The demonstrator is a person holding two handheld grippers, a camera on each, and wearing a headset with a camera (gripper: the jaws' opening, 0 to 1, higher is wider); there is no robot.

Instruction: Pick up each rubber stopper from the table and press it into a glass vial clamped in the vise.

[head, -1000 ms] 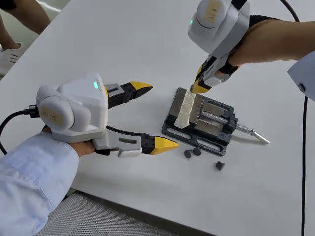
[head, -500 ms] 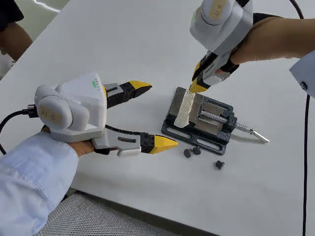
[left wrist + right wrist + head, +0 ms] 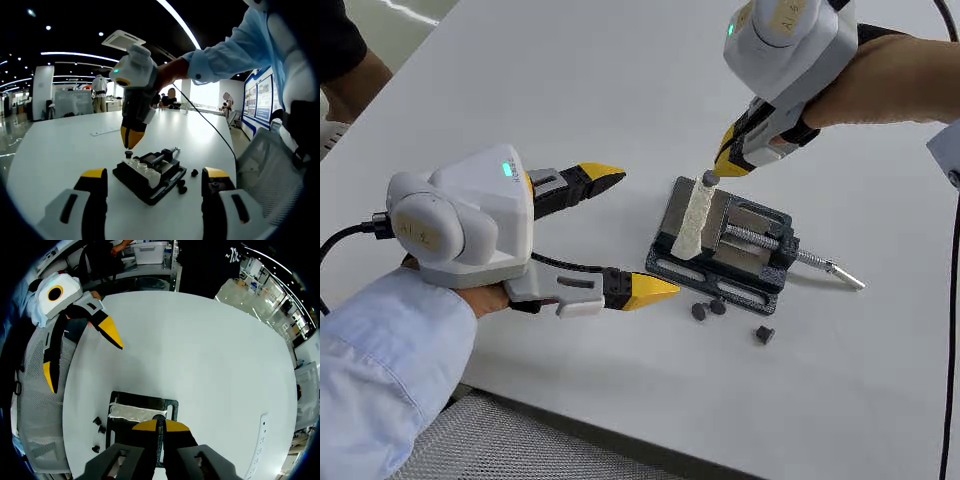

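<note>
Overhead, closed right tongs (image 3: 726, 168) clear the vise (image 3: 765, 268); spread left tongs (image 3: 645, 232) sit apart.

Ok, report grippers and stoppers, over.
Right gripper shut, tip just above stopper on end vial. Left gripper open, empty. Three stoppers loose beside vise.

Editor: How many vials (image 3: 697, 218) stand in the vise (image 3: 760, 250)?
Photographer: Cannot tell. In the head view they blur into one pale strip.
Editor: And the right gripper (image 3: 721, 170)?
Photographer: Its housing is cut off by the top edge there. In the right gripper view its closed jaws cover one end of the vial row and part of the vise.
Editor: The loose stoppers (image 3: 700, 311), toward the table's (image 3: 570, 100) near edge?
Photographer: Too small to tell which way up.
</note>
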